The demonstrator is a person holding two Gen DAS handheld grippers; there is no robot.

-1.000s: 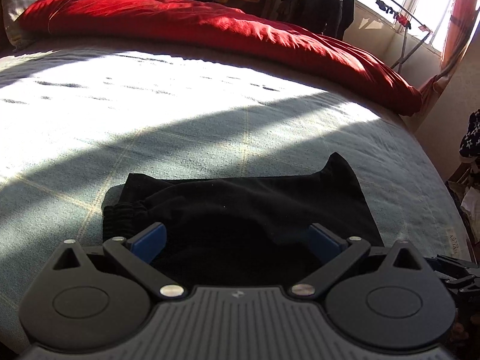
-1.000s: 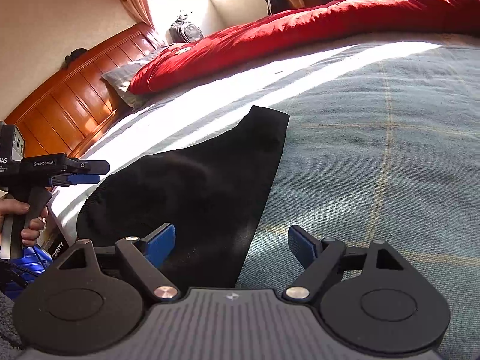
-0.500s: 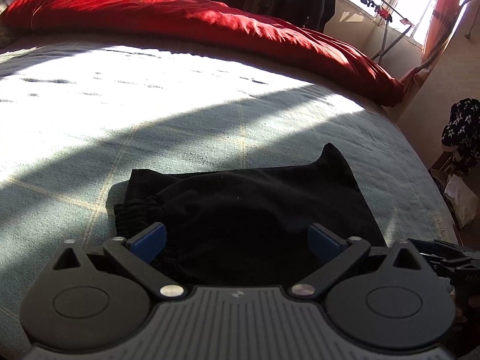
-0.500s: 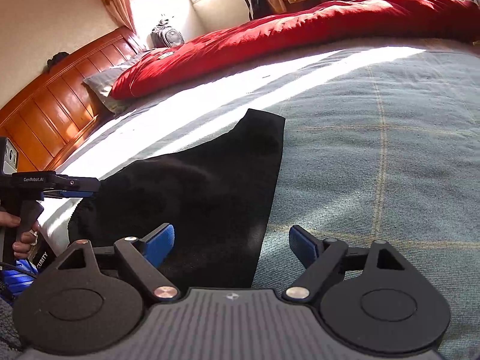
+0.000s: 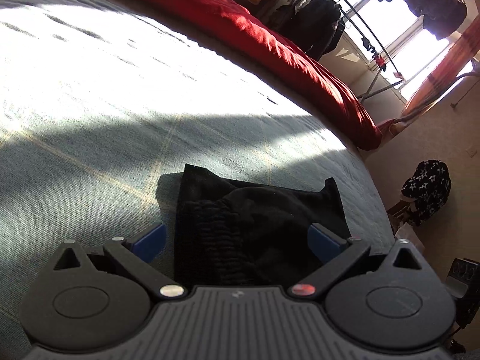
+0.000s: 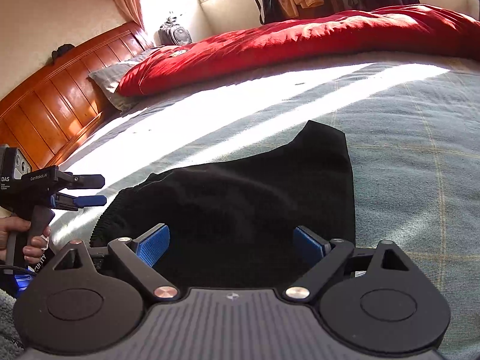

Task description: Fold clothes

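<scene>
A black garment lies folded on the grey-blue bedspread, its gathered elastic waistband nearest my left gripper. My left gripper hovers open just before that waistband end, pads apart and touching nothing. In the right wrist view the same garment spreads ahead, one corner pointing up at the far right. My right gripper hangs over its near edge; its jaws are opening, and the cloth lies below them, unpinched. The left gripper, held by a hand, shows open at the garment's left end.
A red duvet runs along the far side of the bed, with a pillow and a wooden headboard. A clothes rack stands by the window. The bed's edge drops to the floor, where a star-patterned bundle sits.
My left gripper has swung and rolled toward the waistband end, which now fills the gap between its fingers. My right gripper has shifted left over the cloth, and its jaws stand wider.
</scene>
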